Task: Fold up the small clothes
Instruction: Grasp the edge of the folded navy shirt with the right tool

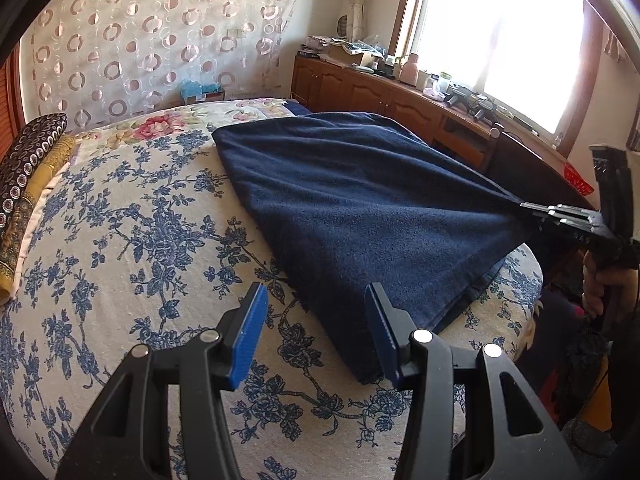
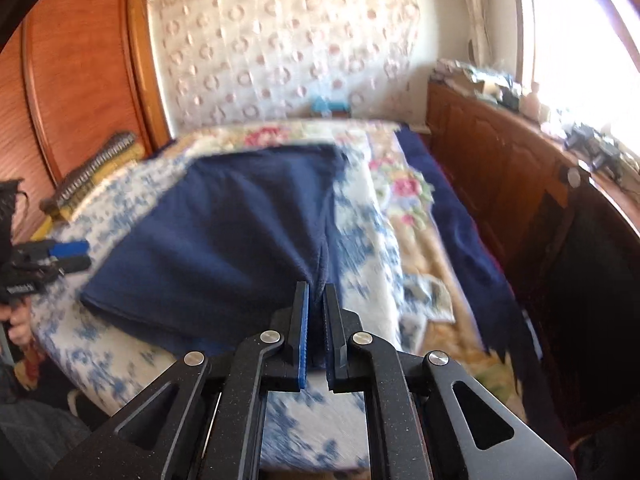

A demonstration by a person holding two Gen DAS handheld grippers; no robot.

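A: Right gripper point(image 2: 316, 300) pinches the navy cloth's point(image 1: 360, 208) corner; the cloth lies on the floral bed point(image 1: 140, 240)

B: Left gripper point(image 1: 316, 320) hovers half-open and empty; carry that corner across evenly

window point(image 1: 500, 28) glare, right view blurred

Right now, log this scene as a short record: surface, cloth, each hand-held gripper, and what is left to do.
surface: bed with a blue-flowered cover
cloth: dark blue towel, lying on the bed, one corner pulled up toward the right
left hand-held gripper: open, holding nothing, its right finger next to the towel's near edge
right hand-held gripper: shut on the towel's corner
background: wooden cabinet under a bright window
left to do: towel is not yet a neat fold
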